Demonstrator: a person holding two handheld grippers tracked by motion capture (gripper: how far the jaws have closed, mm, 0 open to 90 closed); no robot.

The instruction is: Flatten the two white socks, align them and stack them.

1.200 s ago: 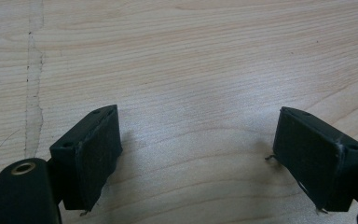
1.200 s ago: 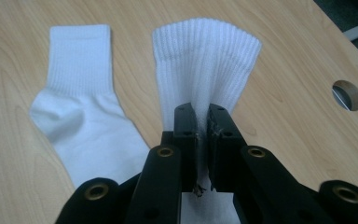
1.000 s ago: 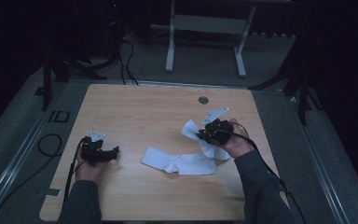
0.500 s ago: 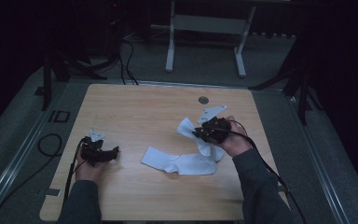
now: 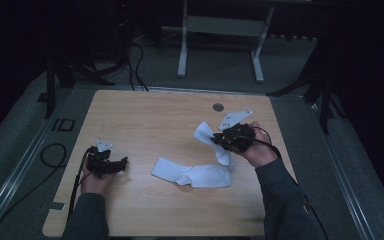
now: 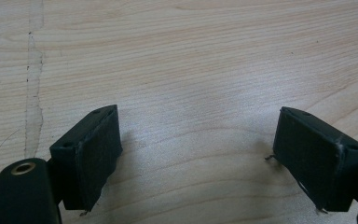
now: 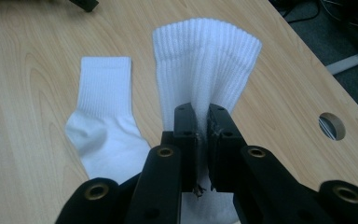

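Right tongs (image 5: 219,142) clamped on ribbed cuff of lifted sock (image 7: 205,65), now raised higher off counter (image 5: 155,120) than half second ago, cuff pointing toward 10 o'clock. Second sock (image 5: 192,175) flat at counter centre, unmoved, lifted sock's lower end touching it. Left tongs (image 5: 121,162) apart over bare wood at 8 o'clock, unchanged. Cable hole (image 5: 218,107) at 12 o'clock edge.

One marking legible from my station.
I read "ID" on the grey floor (image 5: 30,150) just left of the table (image 5: 145,115).
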